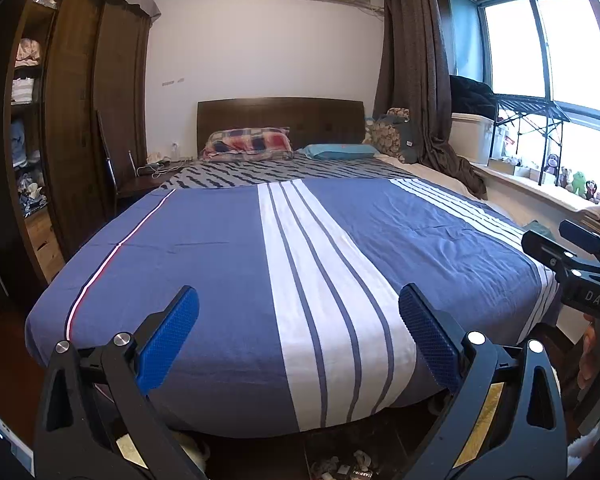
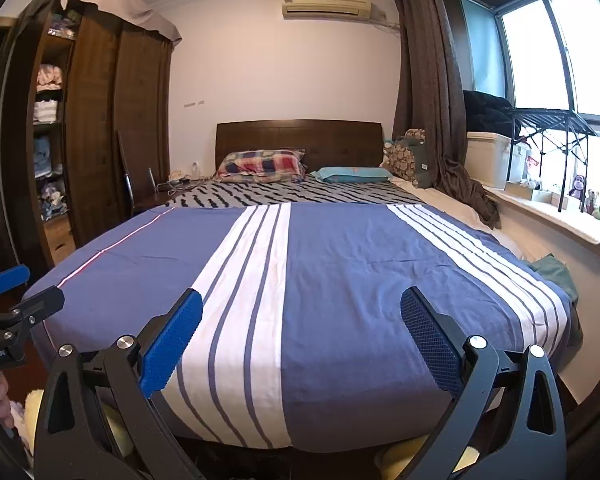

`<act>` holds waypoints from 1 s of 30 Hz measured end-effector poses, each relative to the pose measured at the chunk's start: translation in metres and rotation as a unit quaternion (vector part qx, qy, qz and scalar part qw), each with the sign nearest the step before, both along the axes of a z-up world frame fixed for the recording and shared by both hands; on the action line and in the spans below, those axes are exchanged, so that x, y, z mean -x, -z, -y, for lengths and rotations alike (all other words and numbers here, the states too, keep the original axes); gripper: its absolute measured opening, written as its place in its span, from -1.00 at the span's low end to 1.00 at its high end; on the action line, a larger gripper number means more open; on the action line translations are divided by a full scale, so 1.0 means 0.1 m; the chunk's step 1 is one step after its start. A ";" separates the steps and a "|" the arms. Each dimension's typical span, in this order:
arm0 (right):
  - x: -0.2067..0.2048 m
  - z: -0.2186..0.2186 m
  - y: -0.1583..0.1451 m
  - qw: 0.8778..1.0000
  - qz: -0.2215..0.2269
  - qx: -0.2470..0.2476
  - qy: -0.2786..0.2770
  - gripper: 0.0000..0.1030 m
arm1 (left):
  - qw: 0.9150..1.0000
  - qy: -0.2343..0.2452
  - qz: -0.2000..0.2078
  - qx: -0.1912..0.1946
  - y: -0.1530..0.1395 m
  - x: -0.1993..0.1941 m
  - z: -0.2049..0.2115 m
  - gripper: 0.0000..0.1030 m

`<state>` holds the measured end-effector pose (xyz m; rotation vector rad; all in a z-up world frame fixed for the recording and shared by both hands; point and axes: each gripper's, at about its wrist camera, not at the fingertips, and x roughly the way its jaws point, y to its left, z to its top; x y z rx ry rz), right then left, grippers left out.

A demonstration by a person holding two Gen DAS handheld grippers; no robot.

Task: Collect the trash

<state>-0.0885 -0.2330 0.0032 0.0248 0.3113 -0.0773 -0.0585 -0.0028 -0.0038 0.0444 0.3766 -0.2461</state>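
Both tools hang at the foot of the bed [image 1: 220, 264], left tool [image 1: 298, 336] and right tool [image 2: 302, 338] spread wide and empty. Small scraps [image 1: 340, 468] (trash, probably) lie on the floor below, so I judge they're surveying first.

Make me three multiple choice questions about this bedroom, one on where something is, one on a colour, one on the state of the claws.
1. Where is the air conditioner?
A. on the wall above the headboard
B. on the windowsill
C. on the floor

2. What colour is the flat pillow beside the plaid pillow?
A. yellow
B. teal
C. black

3. How are the left claw and right claw set?
A. both open, empty
B. both shut
C. one holding trash

Answers: 1 A, it hangs high over the bed. 2 B, its cover is teal. 3 A, bedspread shows between the spread fingers.
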 end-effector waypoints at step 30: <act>-0.03 -0.08 0.07 1.000 -0.013 -0.010 -0.019 0.93 | 1.000 0.001 -0.003 0.003 0.03 0.02 0.00 0.84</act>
